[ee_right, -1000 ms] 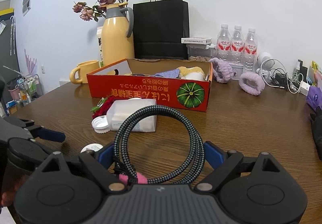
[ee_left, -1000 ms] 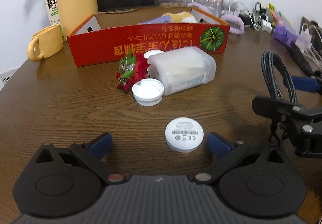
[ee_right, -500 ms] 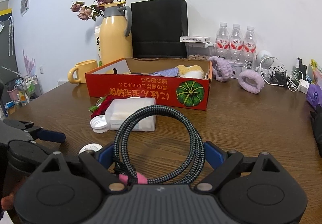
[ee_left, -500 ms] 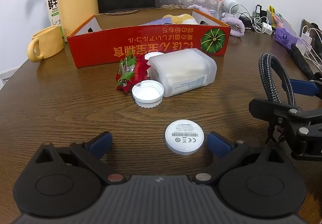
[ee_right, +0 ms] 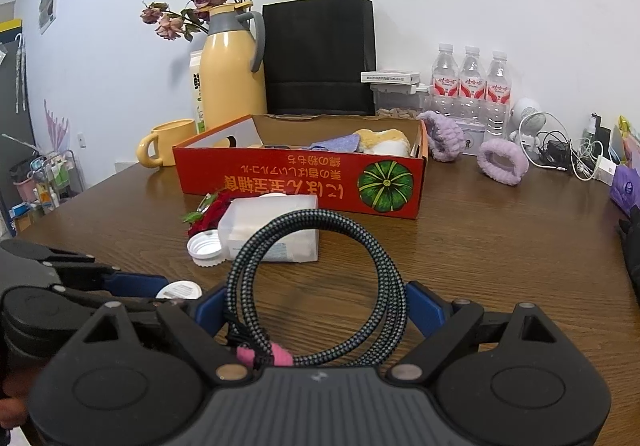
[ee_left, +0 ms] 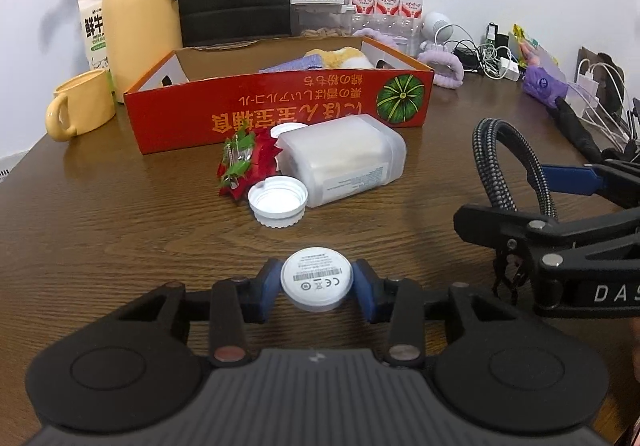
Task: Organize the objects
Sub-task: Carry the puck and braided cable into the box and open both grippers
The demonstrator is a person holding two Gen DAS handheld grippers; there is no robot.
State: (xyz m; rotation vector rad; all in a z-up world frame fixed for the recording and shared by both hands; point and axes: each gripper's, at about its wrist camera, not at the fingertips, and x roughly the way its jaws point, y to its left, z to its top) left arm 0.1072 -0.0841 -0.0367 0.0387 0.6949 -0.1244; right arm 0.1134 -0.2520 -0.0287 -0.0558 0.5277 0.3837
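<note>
The left gripper has just been closing its jaws, and they now pinch the white disc lying on the tabletop near its front edge. That secures it for lifting toward the red box. The right gripper holds a coiled cable between widely spread jaws.

Box contents partly hidden; disc print illegible.
</note>
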